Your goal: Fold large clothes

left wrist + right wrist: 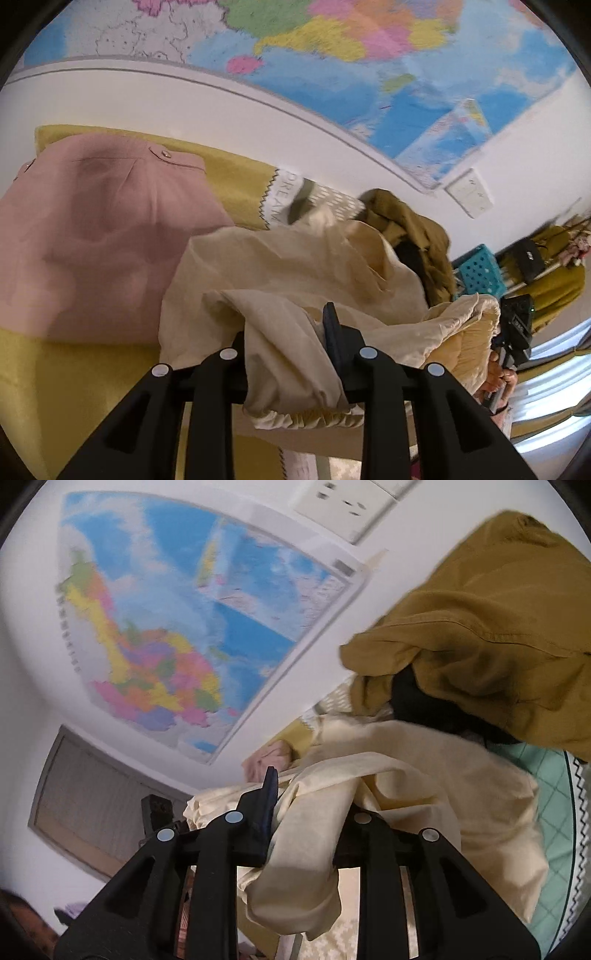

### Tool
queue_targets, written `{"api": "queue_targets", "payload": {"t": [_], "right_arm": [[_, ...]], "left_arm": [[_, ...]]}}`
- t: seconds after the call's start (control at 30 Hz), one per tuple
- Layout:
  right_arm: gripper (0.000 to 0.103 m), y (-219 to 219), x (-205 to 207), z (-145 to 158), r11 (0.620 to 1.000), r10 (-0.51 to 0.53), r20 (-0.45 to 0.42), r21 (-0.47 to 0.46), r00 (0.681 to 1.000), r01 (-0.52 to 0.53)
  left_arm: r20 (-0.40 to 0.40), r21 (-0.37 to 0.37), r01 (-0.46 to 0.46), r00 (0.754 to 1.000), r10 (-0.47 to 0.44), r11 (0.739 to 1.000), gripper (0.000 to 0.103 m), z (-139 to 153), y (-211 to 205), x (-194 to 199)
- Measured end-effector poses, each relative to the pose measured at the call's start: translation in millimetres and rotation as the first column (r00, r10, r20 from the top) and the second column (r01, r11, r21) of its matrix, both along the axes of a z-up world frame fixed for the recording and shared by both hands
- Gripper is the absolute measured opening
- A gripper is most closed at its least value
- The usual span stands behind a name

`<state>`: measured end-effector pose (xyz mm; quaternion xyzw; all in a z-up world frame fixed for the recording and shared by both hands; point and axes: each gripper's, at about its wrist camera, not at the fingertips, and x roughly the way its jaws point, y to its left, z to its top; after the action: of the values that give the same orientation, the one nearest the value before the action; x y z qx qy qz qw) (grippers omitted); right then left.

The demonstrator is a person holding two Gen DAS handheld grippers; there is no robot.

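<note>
Left gripper [291, 332]: one, nearest the lens; its jaws are clamped on a bunched fold of the cream garment [288, 266], only one dark blue finger [334, 332] being seen above the cloth.
Right gripper [314, 805]: one; its jaws are closed on another fold of the same cream garment [406, 775], with one blue finger [269, 794] exposed and the other hidden under fabric.
Cream garment: one, lifted and stretched between the two grippers, its gathered elastic hem [317, 417] hanging below the left jaws, the rest draped over the yellow bedspread [236, 177].
Person's hand: one is seen in the left wrist view at the right edge [498, 380], gripping the other tool's handle.
Other clothes: two further pieces are counted, a pink garment [103, 236] laid flat on the bedspread to the left, and a mustard garment [410, 229] heaped behind the cream one, touching it.
Crate: one teal perforated crate [480, 273] is seen beyond the heap.
Wall: one coloured map [177, 627] and one white socket plate [347, 506] are fixed to it, farthest off.
Sharpness: both views are blurred.
</note>
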<state>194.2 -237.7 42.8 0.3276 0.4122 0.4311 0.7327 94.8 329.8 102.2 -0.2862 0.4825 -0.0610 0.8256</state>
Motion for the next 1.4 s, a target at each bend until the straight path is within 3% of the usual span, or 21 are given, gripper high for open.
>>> {"api": "queue_targets", "payload": {"t": [0.47, 0.63, 0.7, 0.8, 0.87, 0.97, 1.1, 1.17, 1.33, 1.4], "right_arm": [[0.027, 31, 80, -34, 0.994, -0.072, -0.135, -0.086, 0.988, 0.060], [0.042, 40, 87, -32, 0.989, -0.078, -0.120, -0.134, 0.990, 0.062], [0.065, 39, 81, -24, 0.992, -0.070, -0.107, -0.110, 0.992, 0.058], [0.080, 37, 65, -4, 0.993, -0.063, -0.025, -0.100, 0.998, 0.060], [0.086, 34, 51, 11, 0.995, -0.057, 0.034, -0.083, 0.998, 0.060], [0.086, 41, 27, 27, 0.991, -0.034, 0.146, -0.123, 0.989, 0.053], [0.083, 77, -1, 27, 0.939, 0.039, 0.300, -0.337, 0.953, 0.067], [0.083, 91, -6, 22, 0.913, 0.080, 0.350, -0.401, 0.933, 0.072], [0.076, 134, 8, -20, 0.801, 0.159, 0.320, -0.595, 0.934, 0.068], [0.056, 145, 10, -30, 0.753, 0.177, 0.357, -0.649, 0.917, 0.108]], "left_arm": [[-0.155, 0.011, -0.028, 0.987, 0.029, 1.000, 0.028, -48, 22, 87], [-0.190, 0.026, -0.043, 0.981, 0.047, 0.999, 0.028, -63, 24, 103], [-0.198, 0.009, -0.054, 0.979, 0.055, 0.998, 0.028, -69, 26, 106], [-0.202, -0.006, -0.059, 0.978, 0.057, 0.998, 0.028, -75, 27, 110], [-0.206, -0.009, -0.061, 0.977, 0.058, 0.998, 0.028, -78, 27, 111], [-0.210, -0.026, -0.071, 0.976, 0.064, 0.997, 0.028, -82, 29, 111], [-0.198, -0.030, -0.069, 0.978, 0.062, 0.997, 0.029, -82, 29, 110], [-0.188, -0.032, -0.063, 0.981, 0.056, 0.997, 0.029, -80, 27, 108], [-0.172, -0.087, -0.062, 0.984, 0.047, 0.994, 0.037, -73, 29, 104], [-0.150, -0.111, -0.065, 0.987, 0.048, 0.992, 0.045, -66, 31, 100]]}}
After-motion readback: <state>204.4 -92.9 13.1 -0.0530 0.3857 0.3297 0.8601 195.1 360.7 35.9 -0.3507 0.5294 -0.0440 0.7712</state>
